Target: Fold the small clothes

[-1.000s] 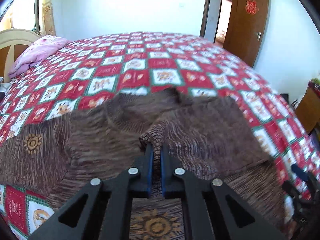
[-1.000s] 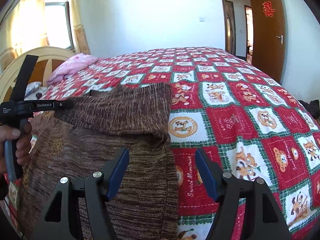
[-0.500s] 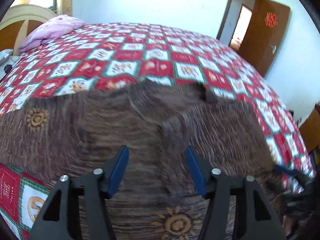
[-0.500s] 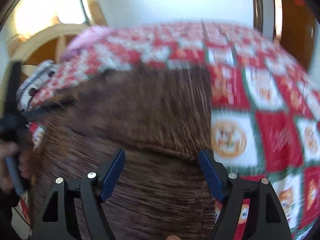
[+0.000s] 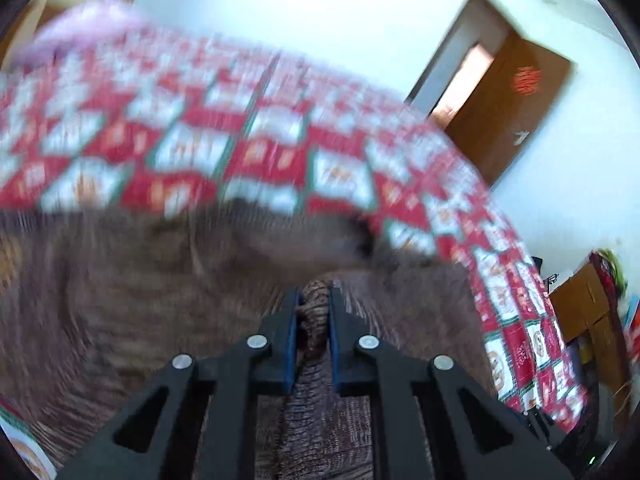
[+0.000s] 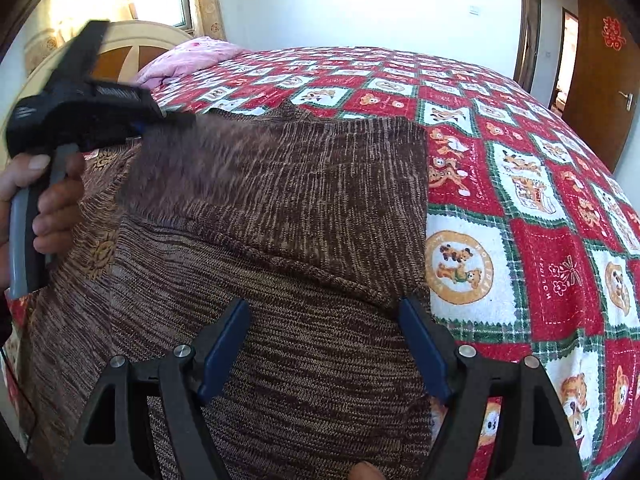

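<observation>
A brown knitted sweater [image 6: 304, 240] with orange sun motifs lies on the bed, its right side folded over the body. In the left wrist view the sweater [image 5: 140, 280] is blurred by motion. My left gripper [image 5: 313, 312] is shut on a bunched fold of the sweater and lifts it. The same gripper shows in the right wrist view [image 6: 156, 124], held in a hand at the far left, with knit hanging from it. My right gripper [image 6: 324, 344] is open and empty, low over the sweater's near part.
The bed has a red, white and green patchwork quilt [image 6: 520, 184]. A pink pillow [image 6: 188, 56] lies by the wooden headboard [image 6: 132, 48] at the back left. A brown door [image 6: 604, 80] stands open at the right. A wooden cabinet [image 5: 588, 312] stands beside the bed.
My left gripper opened half a second ago, then shut on a fold of the sweater and is swinging it up. My right gripper stayed open and moved left over the sweater.
</observation>
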The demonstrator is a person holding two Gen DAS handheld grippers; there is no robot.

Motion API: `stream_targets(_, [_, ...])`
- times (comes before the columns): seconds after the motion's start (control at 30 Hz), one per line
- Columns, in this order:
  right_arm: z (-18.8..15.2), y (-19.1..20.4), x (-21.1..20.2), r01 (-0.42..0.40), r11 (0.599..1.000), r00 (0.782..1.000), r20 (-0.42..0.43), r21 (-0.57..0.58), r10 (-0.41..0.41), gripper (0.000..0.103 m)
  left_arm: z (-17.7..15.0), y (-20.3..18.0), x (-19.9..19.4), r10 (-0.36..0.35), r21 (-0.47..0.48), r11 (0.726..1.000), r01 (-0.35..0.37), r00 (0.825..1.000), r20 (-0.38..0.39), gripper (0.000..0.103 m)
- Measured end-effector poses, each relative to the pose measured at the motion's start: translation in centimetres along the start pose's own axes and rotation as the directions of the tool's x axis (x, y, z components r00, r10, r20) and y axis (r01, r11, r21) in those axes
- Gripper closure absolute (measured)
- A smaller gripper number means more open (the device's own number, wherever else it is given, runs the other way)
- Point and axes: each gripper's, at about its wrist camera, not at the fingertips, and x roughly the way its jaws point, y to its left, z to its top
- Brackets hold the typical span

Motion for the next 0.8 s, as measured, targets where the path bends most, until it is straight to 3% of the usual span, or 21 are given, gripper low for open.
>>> stream_targets(0.07, [0.0,0.1,0.0,0.002,1.000,1.000,0.002,-0.003,-0.002,0.023,-0.3,-1.0,-0.7,0.051,0.080,0.995,-0.054,0.998,0.034,0.083])
stream_targets(0.13, [0.0,0.2,0.0,0.006,1.000,1.000,0.003,-0.006,-0.006,0.023,-0.8,-0.7,0.2,0.151,0.109,0.983,-0.150,0.989,0.001,0.075])
stream_targets(0.17, [0.0,0.2,0.0,0.007,1.000,1.000,0.004,-0.005,-0.007,0.023,-1.1,-0.3,0.9,0.256,0.126,0.959,-0.253,0.967,-0.008,0.059])
stream_targets(0.2, [0.0,0.2,0.0,0.008,1.000,1.000,0.004,-0.005,-0.008,0.023,-1.3,0.1,1.5,0.349,0.146,0.928,-0.343,0.937,-0.012,0.049])
stream_targets(0.23, [0.0,0.2,0.0,0.007,1.000,1.000,0.003,-0.006,-0.007,0.023,-1.6,0.4,1.9,0.409,0.167,0.901,-0.401,0.912,-0.016,0.049])
stream_targets(0.4, [0.2,-0.2,-1.7,-0.014,0.999,1.000,0.025,0.051,0.012,0.023,-2.6,1.1,0.0,0.380,0.129,0.918,-0.376,0.925,-0.005,0.046])
stream_targets(0.43, [0.4,-0.2,-2.3,-0.031,0.998,0.998,0.061,0.063,0.027,0.023,-2.8,0.7,-0.4,0.373,0.133,0.919,-0.370,0.928,0.007,0.043])
stream_targets(0.5, [0.9,-0.1,-3.0,-0.033,0.998,0.991,0.129,0.060,0.025,0.023,-3.4,0.0,-1.0,0.362,0.151,0.920,-0.362,0.932,0.024,0.027])
stream_targets(0.57, [1.4,0.0,-2.5,-0.013,0.999,0.989,0.150,0.050,0.005,0.023,-3.9,-0.4,-0.6,0.379,0.183,0.909,-0.374,0.925,0.011,0.024])
stream_targets(0.6, [1.4,-0.1,-1.9,-0.012,0.999,0.991,0.132,0.050,0.005,0.023,-4.4,-0.6,-0.1,0.396,0.203,0.900,-0.386,0.918,-0.011,0.024])
stream_targets(0.63, [1.5,-0.3,-0.7,-0.015,0.998,0.997,0.081,0.060,0.011,0.023,-4.9,-0.4,0.7,0.424,0.220,0.888,-0.405,0.905,-0.044,0.024])
stream_targets(0.67, [1.3,-0.8,0.7,-0.019,0.996,1.000,-0.001,0.083,0.020,0.023,-5.2,-0.1,0.6,0.428,0.215,0.887,-0.409,0.903,-0.046,0.023])
stream_targets(0.8, [1.0,0.2,0.1,0.005,1.000,1.000,-0.026,0.017,-0.005,0.023,-5.9,0.1,-0.5,0.429,0.211,0.886,-0.412,0.902,-0.040,0.023])
